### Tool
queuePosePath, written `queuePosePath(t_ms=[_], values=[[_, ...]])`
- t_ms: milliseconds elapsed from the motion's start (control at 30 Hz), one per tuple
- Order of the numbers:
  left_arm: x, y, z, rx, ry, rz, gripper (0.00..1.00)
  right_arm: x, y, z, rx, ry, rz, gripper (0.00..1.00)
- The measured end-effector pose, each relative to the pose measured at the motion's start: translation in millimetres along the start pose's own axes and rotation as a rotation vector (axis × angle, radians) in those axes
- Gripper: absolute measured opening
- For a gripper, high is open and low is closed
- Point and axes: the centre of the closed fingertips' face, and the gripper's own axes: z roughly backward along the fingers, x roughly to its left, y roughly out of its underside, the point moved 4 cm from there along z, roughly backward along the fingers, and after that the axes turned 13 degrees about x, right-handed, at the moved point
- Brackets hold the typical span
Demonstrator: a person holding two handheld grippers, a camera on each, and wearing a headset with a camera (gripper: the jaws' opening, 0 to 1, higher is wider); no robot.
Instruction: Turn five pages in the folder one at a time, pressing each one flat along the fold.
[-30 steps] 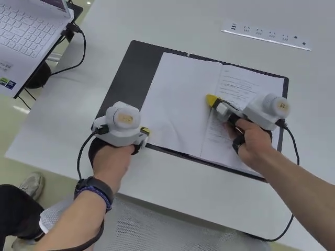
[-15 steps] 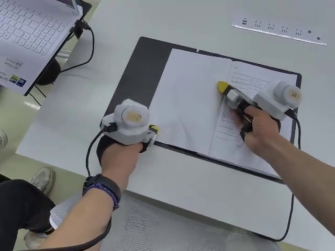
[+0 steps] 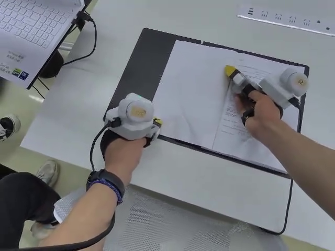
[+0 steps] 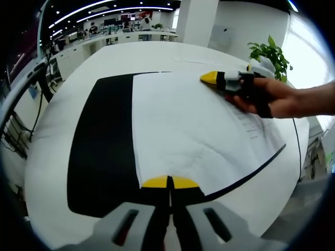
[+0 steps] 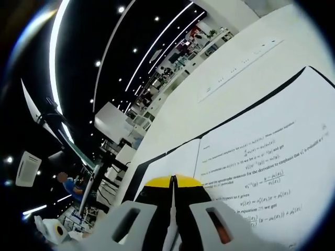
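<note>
Folder (image 3: pixel 137 68): lies open on the counter (image 3: pixel 89 99), blank page (image 3: pixel 191 91) left, printed page (image 3: pixel 230 133) right.
Right gripper (image 3: pixel 230 71): jaws closed on nothing, tip on the fold near its top.
Left gripper (image 3: pixel 157 123): closed too, empty, resting at the blank page's near corner.
Fold: we'd slide the right tip down it with light, steady pressure.
Print: maths formulas, too small for us to quote.

Folder (image 3: pixel 138 63) lies open on table (image 3: pixel 209 178). Blank page (image 3: pixel 193 89) over folder's left half, printed page (image 3: pixel 230 133) on right half. Laptop (image 3: pixel 26 31) at far left, well apart from folder; cable (image 3: pixel 86 44) between them. Power strip (image 3: pixel 285 21) behind folder, far right. Left gripper (image 3: pixel 157 123) at folder's near edge, by blank page's near left corner. Right gripper (image 3: pixel 230 70) on fold, toward far end.
</note>
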Motion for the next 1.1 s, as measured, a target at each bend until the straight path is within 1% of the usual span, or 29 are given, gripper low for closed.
queuePosePath(t_ms=[100,233,300,367,433,500,600,700,833,900,933,967,1033,1100], values=[[1.8,-0.1,0.3,-0.003,0.018,0.035,0.00,0.0,-3.1,-2.1,-0.013,0.003,-0.009,0.00],[1.4,-0.1,0.2,-0.002,0.022,0.019,0.00,-1.5,-8.5,-6.0,-0.031,-0.005,-0.022,0.00],[2.7,-0.2,-1.1,0.000,0.024,0.016,0.00,-4.2,-13.7,-9.5,-0.043,0.000,-0.025,0.00],[3.8,0.2,-1.0,-0.003,0.032,0.030,0.00,-15.0,-21.6,-17.8,-0.050,0.003,-0.027,0.00],[5.4,0.8,-1.3,-0.012,0.046,0.053,0.00,-17.1,-25.0,-20.8,-0.062,0.007,-0.035,0.00],[5.0,0.9,-1.6,-0.016,0.049,0.055,0.00,-16.2,-27.3,-23.4,-0.068,0.016,-0.032,0.00],[5.4,1.1,-2.3,-0.011,0.048,0.043,0.00,-17.5,-31.5,-27.1,-0.078,0.024,-0.040,0.00],[6.0,1.9,-2.7,-0.008,0.053,0.042,0.00,-19.0,-33.2,-28.1,-0.090,0.021,-0.066,0.00],[5.9,3.0,-2.7,-0.008,0.052,0.036,0.00,-15.1,-28.7,-25.3,-0.091,0.025,-0.027,0.00],[5.9,3.3,-2.7,-0.008,0.051,0.036,0.00,-13.4,-24.9,-21.9,-0.094,-0.001,-0.059,0.00],[6.0,3.4,-2.7,-0.009,0.050,0.035,0.00,-14.0,-22.2,-19.0,-0.104,-0.011,-0.080,0.00],[6.3,3.4,-2.9,-0.009,0.049,0.033,0.00,-12.8,-19.7,-17.7,-0.100,-0.010,-0.064,0.00],[6.4,3.7,-3.0,-0.011,0.048,0.032,0.00,-7.1,-12.3,-13.9,-0.074,-0.020,-0.029,0.00],[6.6,4.0,-3.2,-0.013,0.047,0.032,0.00,-1.1,-5.3,-7.8,-0.071,-0.025,-0.022,0.00]])
